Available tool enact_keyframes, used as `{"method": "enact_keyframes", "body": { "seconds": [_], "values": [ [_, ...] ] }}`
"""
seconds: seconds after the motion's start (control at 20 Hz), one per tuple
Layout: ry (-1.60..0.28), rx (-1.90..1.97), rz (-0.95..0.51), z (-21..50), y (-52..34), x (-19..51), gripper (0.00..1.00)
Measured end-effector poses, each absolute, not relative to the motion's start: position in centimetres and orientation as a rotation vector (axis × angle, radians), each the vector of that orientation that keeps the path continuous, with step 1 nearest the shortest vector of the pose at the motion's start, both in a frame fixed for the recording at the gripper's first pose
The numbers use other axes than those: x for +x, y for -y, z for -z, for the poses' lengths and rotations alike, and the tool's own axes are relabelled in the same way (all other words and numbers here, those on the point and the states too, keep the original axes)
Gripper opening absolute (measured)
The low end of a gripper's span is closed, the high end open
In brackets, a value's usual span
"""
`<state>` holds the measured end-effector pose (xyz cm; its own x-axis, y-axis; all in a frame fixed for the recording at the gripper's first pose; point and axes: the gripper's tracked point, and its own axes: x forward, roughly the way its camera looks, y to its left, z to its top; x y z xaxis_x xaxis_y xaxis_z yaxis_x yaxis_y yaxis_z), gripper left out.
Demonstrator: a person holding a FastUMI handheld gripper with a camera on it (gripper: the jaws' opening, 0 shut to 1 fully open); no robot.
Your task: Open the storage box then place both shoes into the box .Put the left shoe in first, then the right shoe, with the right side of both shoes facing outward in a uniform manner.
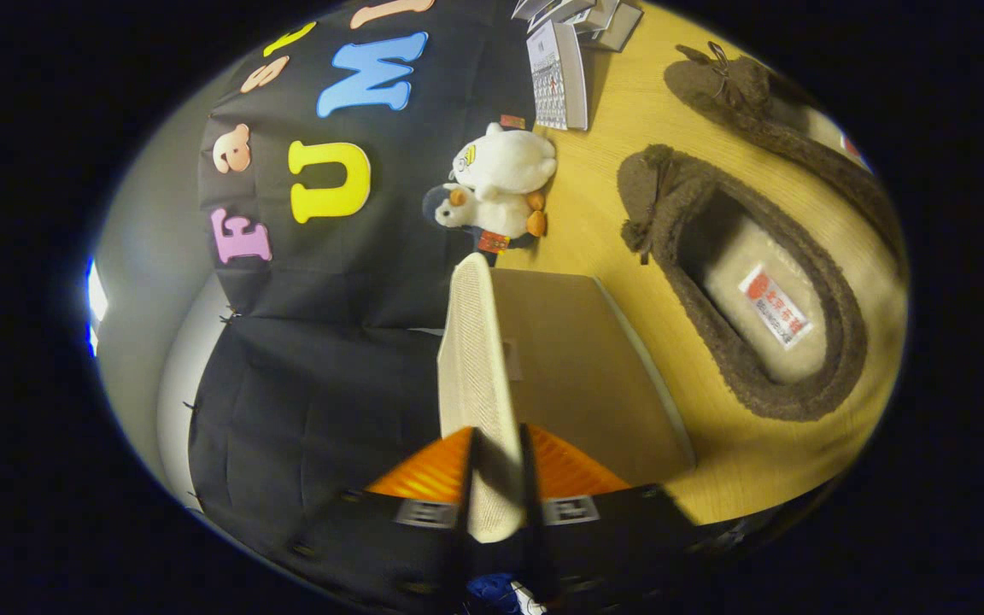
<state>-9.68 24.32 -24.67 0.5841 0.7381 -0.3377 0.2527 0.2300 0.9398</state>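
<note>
Two fingers of the gripper are pinching the near edge of the pale woven lid of the storage box, one finger on each face of it, so the claw is closed on that lid. The view is rolled sideways, and the lid is standing on edge between the fingers, lifted off the brown cardboard-coloured storage box lying just beside it; how far open it is I cannot tell exactly. By my reading, the opening step is under way and nothing else is done. Beyond the box, both fuzzy brown slip-on shoes are sitting on the light wooden table, outside the box: the nearer shoe close to the box, the farther shoe just past it. Further off, a white plush penguin toy and a grey desk calendar are resting by the wall. Loading the left shoe, then the right, is remaining.
</note>
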Motion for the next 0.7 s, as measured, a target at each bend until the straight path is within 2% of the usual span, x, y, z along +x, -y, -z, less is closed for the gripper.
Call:
{"method": "enact_keyframes", "body": {
  "seconds": [0.05,0.15,0.2,0.7],
  "values": [
    [-0.95,1.306,-0.463,24.3,-25.3,-9.4,0.05],
    [-0.961,1.256,-0.481,23.4,-25.4,-10.1,0.05],
    [-0.96,1.248,-0.5,22.7,-25.5,-10.4,0.0],
    [-0.859,1.133,-0.646,13.3,-29.1,-8.8,0.0]
  ]
}}
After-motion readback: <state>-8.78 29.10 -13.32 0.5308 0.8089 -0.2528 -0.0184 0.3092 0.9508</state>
